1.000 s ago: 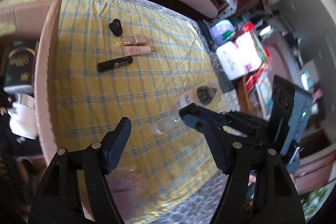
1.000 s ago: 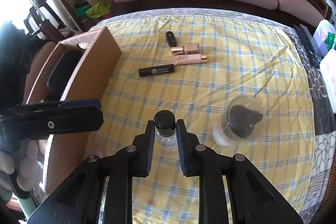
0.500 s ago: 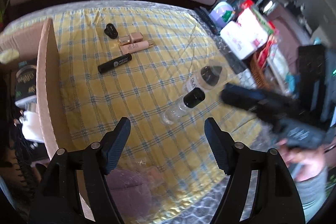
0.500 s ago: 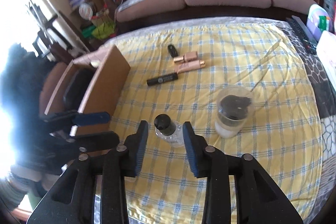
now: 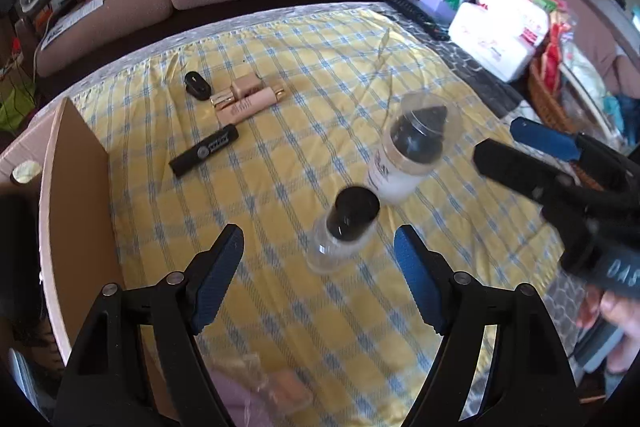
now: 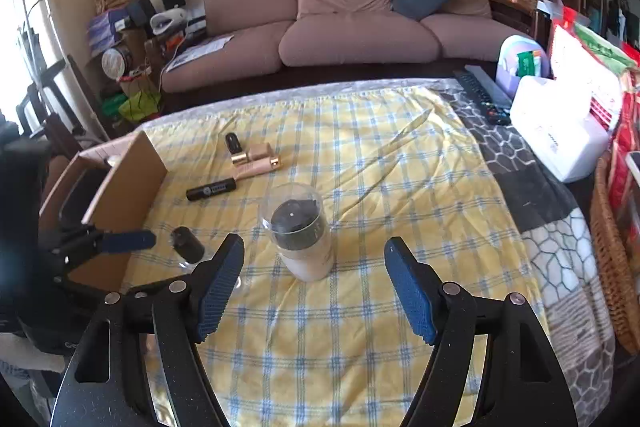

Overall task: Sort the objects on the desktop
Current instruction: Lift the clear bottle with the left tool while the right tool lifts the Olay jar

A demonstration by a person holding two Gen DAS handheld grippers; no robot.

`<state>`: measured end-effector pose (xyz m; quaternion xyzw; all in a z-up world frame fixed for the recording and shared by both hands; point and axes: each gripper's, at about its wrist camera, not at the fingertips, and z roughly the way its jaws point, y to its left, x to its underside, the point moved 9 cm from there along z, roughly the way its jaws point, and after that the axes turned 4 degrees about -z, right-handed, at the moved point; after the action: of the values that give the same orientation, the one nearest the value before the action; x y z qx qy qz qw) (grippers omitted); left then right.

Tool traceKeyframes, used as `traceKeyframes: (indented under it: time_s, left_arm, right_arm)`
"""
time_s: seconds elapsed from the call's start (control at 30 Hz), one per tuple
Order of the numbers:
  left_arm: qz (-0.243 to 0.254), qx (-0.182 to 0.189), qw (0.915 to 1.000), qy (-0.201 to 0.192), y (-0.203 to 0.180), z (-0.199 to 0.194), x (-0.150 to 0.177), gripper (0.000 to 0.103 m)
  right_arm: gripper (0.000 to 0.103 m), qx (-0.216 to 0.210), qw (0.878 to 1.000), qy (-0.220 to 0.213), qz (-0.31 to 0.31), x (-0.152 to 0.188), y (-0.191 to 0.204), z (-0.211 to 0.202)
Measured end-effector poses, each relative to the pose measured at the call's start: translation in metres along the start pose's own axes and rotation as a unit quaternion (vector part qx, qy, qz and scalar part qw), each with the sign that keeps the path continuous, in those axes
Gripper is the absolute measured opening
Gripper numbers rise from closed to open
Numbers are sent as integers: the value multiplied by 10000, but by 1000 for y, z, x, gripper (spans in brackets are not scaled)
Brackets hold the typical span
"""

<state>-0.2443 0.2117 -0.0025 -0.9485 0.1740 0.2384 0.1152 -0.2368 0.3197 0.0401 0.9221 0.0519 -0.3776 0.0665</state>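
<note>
Right gripper [image 6: 314,277] has released small clear bottle [image 5: 344,231], jaws now wide apart, facing capped jar [image 6: 300,233]. Left gripper [image 5: 318,273] spread, empty, lined up on bottle: likely handover toward cardboard box [image 5: 76,195].

Near-centre of the yellow checked cloth [image 6: 400,187]: small clear bottle [image 5: 340,239] and domed jar [image 6: 300,231] stand just beside each other, narrow gap between. Cardboard box [image 5: 76,187] wall blocks the left edge. Far-left cluster: black tube [image 5: 204,151], beige tubes [image 5: 248,99], small black piece [image 5: 197,85], close together, little room among them. Open cloth between that cluster and the jar, and across the right and far-right of the cloth. Right edge walled by white package [image 6: 560,135] and wicker basket [image 6: 612,247]. Right gripper [image 5: 496,143] hangs just right of the jar, its fingers spread.
</note>
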Motion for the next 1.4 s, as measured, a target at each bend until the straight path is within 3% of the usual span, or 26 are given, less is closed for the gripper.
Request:
traceKeyframes:
  time_s: [0.17,0.37,0.43,0.47,0.5,0.8,1.13,1.4]
  left_arm:
    - [-74,-179,9998,79,6,24,-3,72]
    - [-291,30,9991,309,8,40,1,60]
    - [-320,108,9989,314,8,43,0,47]
    - [-330,179,9988,317,7,44,0,35]
    - [-343,211,9987,315,7,44,-1,35]
    - [-363,394,9983,228,6,32,-5,32]
    - [-524,849,9949,-140,8,-53,-18,32]
    - [-435,713,9951,-532,54,-150,-5,32]
  right_arm:
    - [78,-2,10000,-40,27,-2,1,24]
    - [78,-68,9998,20,176,-4,1,56]
    - [70,-69,9998,61,201,-2,1,63]
    - [63,-72,9998,68,198,-2,1,66]
    - [50,-129,9997,75,188,0,2,68]
    - [48,64,9999,52,-79,0,4,56]
    - [48,-278,9990,-263,-229,-31,36,-14]
    - [48,-710,9956,-435,-438,-46,103,-78]
